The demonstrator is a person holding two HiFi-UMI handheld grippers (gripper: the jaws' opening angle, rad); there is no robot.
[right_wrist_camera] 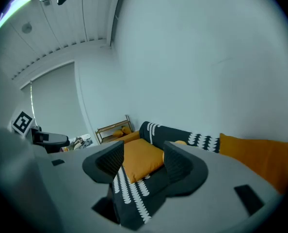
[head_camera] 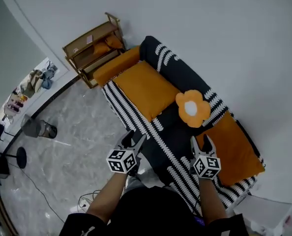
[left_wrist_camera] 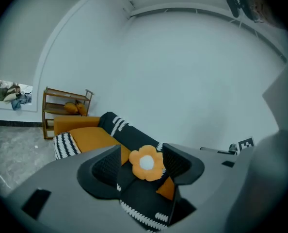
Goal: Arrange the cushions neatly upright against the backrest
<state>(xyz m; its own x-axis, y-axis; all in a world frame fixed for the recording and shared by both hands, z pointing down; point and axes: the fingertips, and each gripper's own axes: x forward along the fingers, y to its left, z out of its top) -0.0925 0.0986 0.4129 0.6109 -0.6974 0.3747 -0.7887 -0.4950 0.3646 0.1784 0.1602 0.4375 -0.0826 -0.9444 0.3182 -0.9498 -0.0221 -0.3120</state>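
Head view: flower cushion (head_camera: pixel 192 108) seemingly upright against backrest (head_camera: pixel 185 76); orange cushion (head_camera: pixel 143 88) flat; left gripper (head_camera: pixel 136 135), right gripper (head_camera: pixel 202 140) fingers (head_camera: pixel 208 144) apart, empty

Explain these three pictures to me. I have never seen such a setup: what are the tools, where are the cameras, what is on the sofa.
There is no robot: a person holds a two-jaw tool in each hand, the left gripper and the right gripper. The marker cube on each is part of it. The head view looks down from the person's head; the two gripper views each look along one gripper's jaws. On the patterned sofa are a large orange cushion, a second orange cushion and a flower-shaped cushion. Both grippers are open and hold nothing.
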